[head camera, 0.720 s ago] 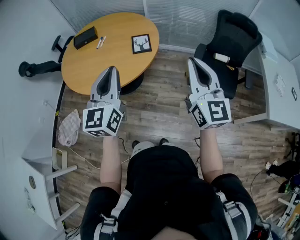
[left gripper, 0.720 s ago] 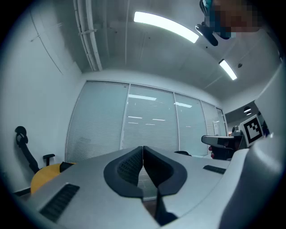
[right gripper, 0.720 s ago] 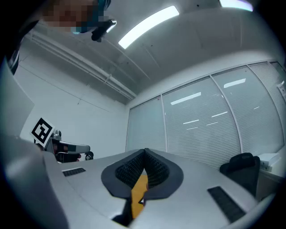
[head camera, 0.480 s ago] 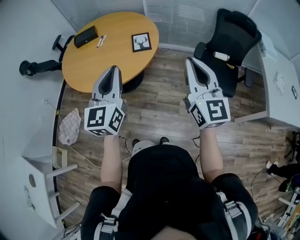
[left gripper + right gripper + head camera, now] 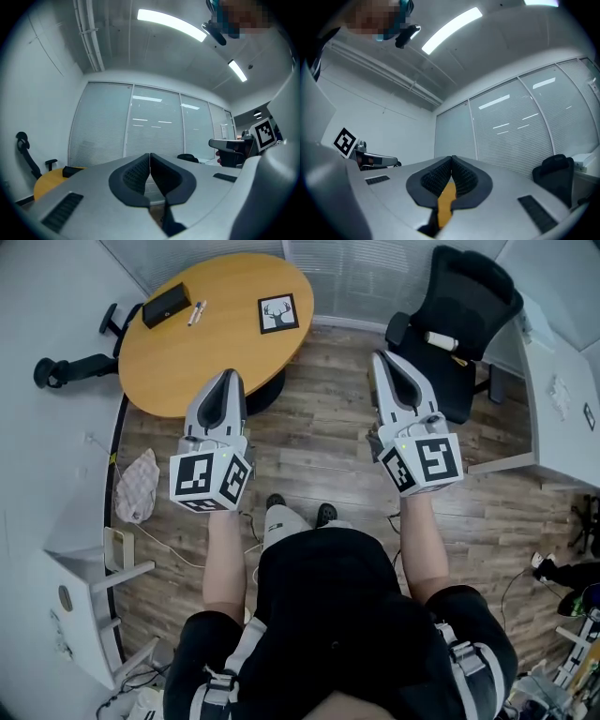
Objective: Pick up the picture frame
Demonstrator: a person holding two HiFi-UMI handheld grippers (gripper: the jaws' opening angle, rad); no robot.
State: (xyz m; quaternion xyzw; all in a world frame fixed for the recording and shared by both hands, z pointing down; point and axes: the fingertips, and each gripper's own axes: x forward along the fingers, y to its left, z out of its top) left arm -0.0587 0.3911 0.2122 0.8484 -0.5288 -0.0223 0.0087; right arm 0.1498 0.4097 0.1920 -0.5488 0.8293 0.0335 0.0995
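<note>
A round wooden table (image 5: 183, 357) stands ahead of both grippers, and a black office chair (image 5: 459, 324) sits beyond the right gripper (image 5: 382, 360). In the head view the left gripper (image 5: 225, 379) overlaps the table's near edge. Each gripper's fingers are clenched together with nothing between them. The picture frame (image 5: 278, 313) lies flat on the table, well ahead of the fingers, apart from both and nearer the left pair. A black box (image 5: 166, 306) and a marker (image 5: 197, 312) lie ahead of the left fingers, to their left.

Round orange wooden table (image 5: 202, 357) with black box (image 5: 161, 308) and marker (image 5: 197, 312), black office chair (image 5: 464, 306), crumpled cloth (image 5: 136, 488) on plank floor (image 5: 319, 451)
</note>
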